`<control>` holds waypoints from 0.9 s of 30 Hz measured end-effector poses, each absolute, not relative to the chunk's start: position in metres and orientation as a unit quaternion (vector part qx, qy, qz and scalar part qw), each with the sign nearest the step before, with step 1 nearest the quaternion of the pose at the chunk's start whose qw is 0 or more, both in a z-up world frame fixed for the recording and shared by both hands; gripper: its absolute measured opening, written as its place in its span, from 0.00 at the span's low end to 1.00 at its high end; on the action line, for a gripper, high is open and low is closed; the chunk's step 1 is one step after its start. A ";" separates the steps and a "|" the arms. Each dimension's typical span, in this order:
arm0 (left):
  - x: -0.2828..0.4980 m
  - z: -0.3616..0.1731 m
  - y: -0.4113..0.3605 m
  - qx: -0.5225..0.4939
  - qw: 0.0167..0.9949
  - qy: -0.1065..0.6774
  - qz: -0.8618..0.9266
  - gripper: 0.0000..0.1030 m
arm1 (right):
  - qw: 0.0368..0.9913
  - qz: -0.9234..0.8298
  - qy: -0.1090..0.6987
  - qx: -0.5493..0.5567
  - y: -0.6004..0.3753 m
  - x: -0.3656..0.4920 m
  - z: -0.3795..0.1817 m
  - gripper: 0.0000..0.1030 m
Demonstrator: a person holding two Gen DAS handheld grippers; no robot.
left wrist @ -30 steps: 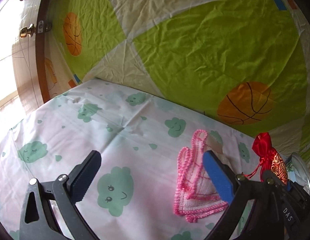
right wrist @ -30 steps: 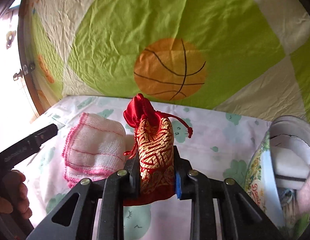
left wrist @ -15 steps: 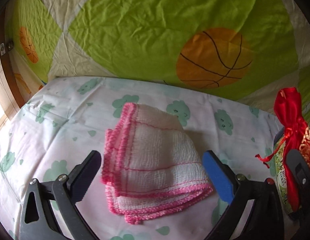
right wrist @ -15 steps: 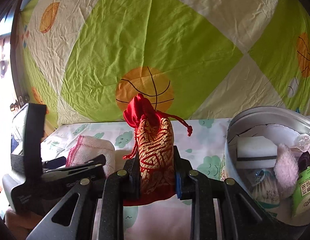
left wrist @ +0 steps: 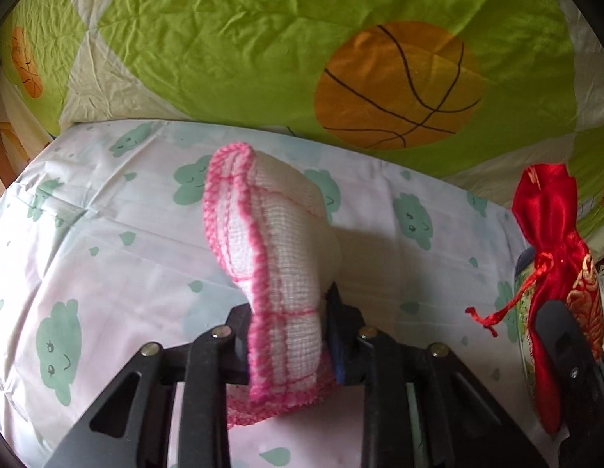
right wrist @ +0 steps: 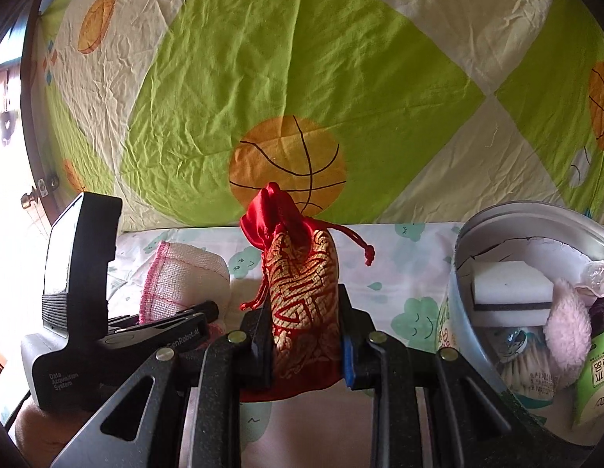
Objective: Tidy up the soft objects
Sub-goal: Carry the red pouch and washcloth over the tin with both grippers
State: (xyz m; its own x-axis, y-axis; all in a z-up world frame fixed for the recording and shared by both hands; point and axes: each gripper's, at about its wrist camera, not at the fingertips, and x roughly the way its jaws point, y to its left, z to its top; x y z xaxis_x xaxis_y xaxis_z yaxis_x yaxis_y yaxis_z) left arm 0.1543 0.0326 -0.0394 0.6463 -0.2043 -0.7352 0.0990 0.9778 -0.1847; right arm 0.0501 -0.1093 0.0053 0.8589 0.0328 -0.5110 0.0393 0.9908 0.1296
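The left gripper (left wrist: 288, 341) has its jaws squeezed tight on a folded white cloth (left wrist: 270, 257) with a fuzzy pink edge. The cloth is made of little woven squares with thin pink lines across it. It bunches up between the jaws and its top end sticks up, while its bottom edge touches the bed sheet (left wrist: 107, 257), about the middle of the bed.

The right gripper (right wrist: 304, 345) has its jaws clamped on a shiny red pouch (right wrist: 302, 284) with a gold maze pattern. The pouch stands upright, tied at the neck with a red string that ends in a knot. It sits near the right side of the bed, just beside a round metal tin (right wrist: 464, 273).

In the tin are a white sponge (right wrist: 510, 286) with a dark stripe, a fluffy pink puff (right wrist: 567, 331) and a green packet (right wrist: 596, 386) with writing I cannot read.

The left gripper's body says "GenRobot.AI" and "Data Acquisition System".

The sheet has green smiling clouds. Behind it hangs a green and cream cloth with basketballs (right wrist: 288, 167).
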 end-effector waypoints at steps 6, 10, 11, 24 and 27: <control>0.119 -0.011 0.038 -0.063 0.949 0.304 -0.062 0.24 | 0.971 -0.028 0.229 0.066 -0.112 0.036 0.012 0.27; 0.101 0.001 0.025 -0.020 0.968 0.245 -0.049 0.24 | 0.976 -0.038 0.208 0.049 -0.109 0.028 0.017 0.27; 0.099 0.002 0.022 -0.011 0.970 0.237 -0.047 0.24 | 0.977 -0.039 0.204 0.042 -0.108 0.025 0.018 0.27; 0.075 0.008 0.010 0.004 0.975 0.215 -0.053 0.24 | 0.982 -0.064 0.175 0.006 -0.116 -0.010 0.023 0.27; 0.069 0.008 0.008 0.005 0.976 0.212 -0.053 0.24 | 0.982 -0.063 0.177 0.006 -0.117 -0.013 0.023 0.27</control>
